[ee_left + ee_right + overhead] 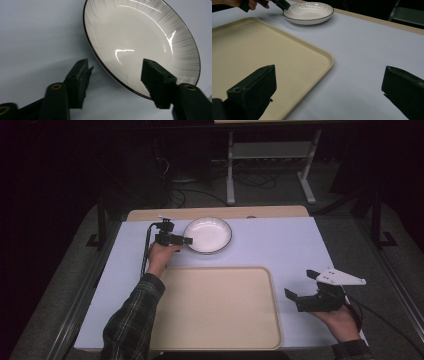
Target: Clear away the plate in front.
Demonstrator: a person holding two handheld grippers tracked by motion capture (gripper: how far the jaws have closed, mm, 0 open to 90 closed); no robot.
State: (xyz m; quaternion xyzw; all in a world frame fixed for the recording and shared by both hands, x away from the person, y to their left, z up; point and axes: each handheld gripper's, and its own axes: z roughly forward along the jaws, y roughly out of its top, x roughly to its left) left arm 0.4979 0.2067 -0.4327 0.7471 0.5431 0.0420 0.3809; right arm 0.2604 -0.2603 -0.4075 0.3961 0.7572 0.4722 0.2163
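One tray [215, 307]; one bowl [208, 234]; two tools.

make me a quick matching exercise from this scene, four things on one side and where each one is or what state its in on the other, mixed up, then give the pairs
Things:
1. white bowl
2. beige tray
3. left gripper
4. right gripper

Places or states:
A. open, held over the cloth right of the tray
B. lying bare at the near middle of the table
C. open, jaws either side of the bowl's rim
D. on the cloth at the far side, beyond the tray

Pairs: 1-D, 2-B, 3-C, 4-A
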